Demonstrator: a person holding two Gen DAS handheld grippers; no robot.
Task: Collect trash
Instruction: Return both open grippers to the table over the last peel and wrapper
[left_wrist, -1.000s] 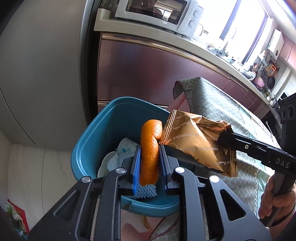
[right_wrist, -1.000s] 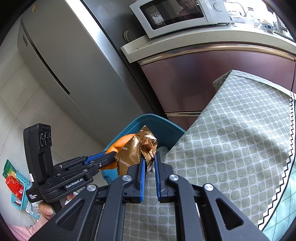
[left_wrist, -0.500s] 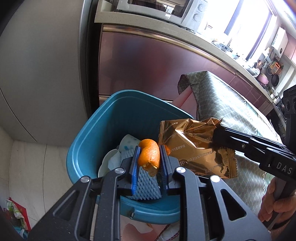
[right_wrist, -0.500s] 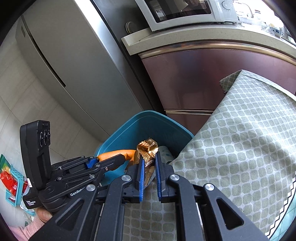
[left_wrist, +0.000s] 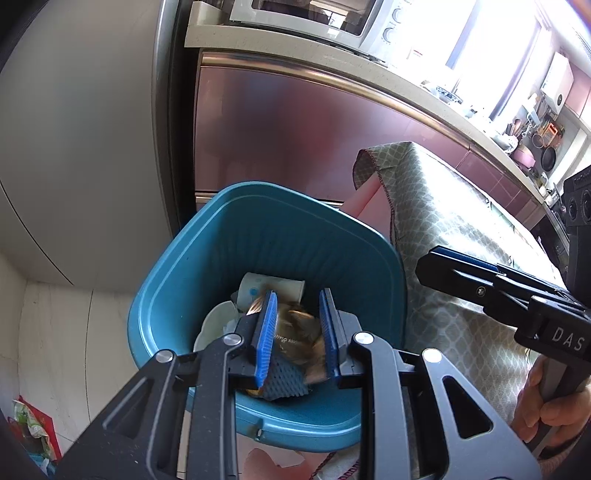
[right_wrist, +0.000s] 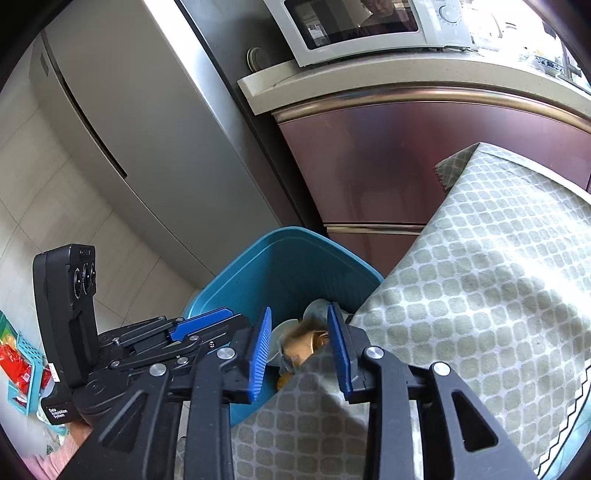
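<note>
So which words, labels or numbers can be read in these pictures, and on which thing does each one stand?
"DAS" - on the right hand-held gripper.
Label on the left hand-held gripper: too small to read.
Print on the gold wrapper in the blue bin: blurred.
Microwave dial marks: unreadable.

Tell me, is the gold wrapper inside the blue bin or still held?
Inside. The gold wrapper lies in the blue bin; both the left gripper and right gripper are open.
</note>
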